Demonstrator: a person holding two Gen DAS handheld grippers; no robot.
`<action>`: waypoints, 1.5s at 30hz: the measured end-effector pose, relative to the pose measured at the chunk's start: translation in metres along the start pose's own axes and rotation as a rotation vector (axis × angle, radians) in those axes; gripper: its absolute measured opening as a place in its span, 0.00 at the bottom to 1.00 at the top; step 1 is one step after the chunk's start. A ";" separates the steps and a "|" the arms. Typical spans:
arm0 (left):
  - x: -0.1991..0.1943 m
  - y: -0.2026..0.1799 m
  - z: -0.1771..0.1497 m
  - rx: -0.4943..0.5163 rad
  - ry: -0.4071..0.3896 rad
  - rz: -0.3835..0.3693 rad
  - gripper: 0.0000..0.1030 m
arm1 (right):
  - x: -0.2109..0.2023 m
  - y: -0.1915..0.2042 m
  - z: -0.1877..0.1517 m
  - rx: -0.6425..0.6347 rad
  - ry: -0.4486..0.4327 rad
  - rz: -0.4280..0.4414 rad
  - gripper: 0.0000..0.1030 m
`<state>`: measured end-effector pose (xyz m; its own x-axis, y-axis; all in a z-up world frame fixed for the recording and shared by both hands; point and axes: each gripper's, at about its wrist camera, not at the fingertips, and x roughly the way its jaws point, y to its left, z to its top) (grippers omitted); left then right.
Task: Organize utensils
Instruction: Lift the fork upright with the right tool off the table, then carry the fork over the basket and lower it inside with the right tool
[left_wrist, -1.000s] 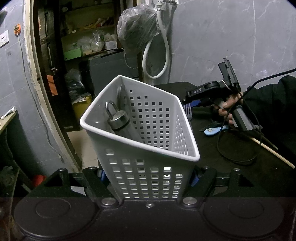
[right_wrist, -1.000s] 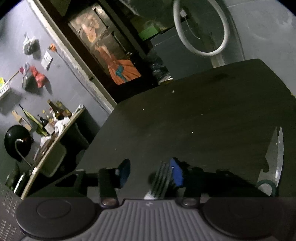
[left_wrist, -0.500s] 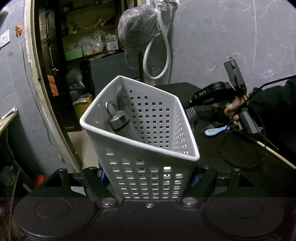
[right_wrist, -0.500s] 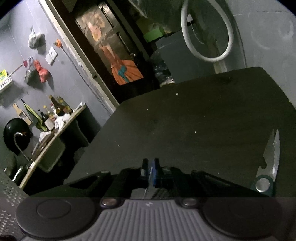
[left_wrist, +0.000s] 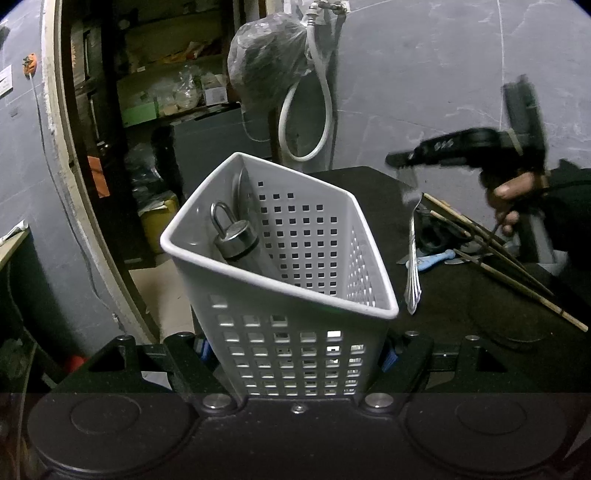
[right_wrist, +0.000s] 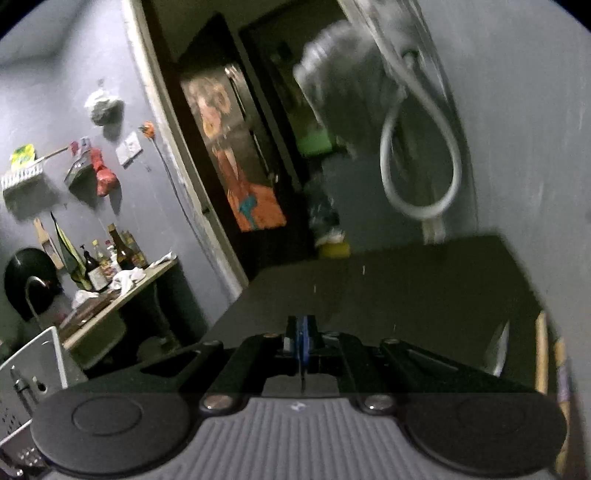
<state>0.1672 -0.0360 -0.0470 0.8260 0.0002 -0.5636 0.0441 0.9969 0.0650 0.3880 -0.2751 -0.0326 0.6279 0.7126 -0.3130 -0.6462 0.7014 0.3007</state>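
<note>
— Where's the fork (left_wrist: 412, 258)?
— Hanging tines-up from the right tool (right_wrist: 301, 343), pinched tight, above the bench (left_wrist: 461, 306) just beside the basket (left_wrist: 295, 295).
— And the left tool (left_wrist: 295, 354)?
— Clamped on the basket's sides — a metal utensil (left_wrist: 236, 236) inside.

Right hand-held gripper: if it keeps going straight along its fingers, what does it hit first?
Probably nothing nearby. The right hand-held gripper, shut on the fork, points over the bare dark tabletop toward its far edge. The white basket sits well off to the left. Motion blur makes depth uncertain.
</note>
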 end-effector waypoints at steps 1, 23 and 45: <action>0.000 0.000 0.000 0.002 -0.001 -0.002 0.76 | -0.008 0.012 0.000 -0.039 -0.024 -0.019 0.02; -0.001 0.005 -0.007 0.030 -0.022 -0.041 0.76 | -0.074 0.133 -0.039 -0.447 -0.183 -0.249 0.02; -0.005 0.001 -0.011 0.029 -0.040 -0.039 0.75 | -0.102 0.183 0.029 -0.521 -0.387 -0.108 0.02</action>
<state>0.1572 -0.0337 -0.0535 0.8453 -0.0426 -0.5325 0.0927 0.9934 0.0678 0.2182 -0.2195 0.0806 0.7488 0.6602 0.0588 -0.6353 0.7401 -0.2206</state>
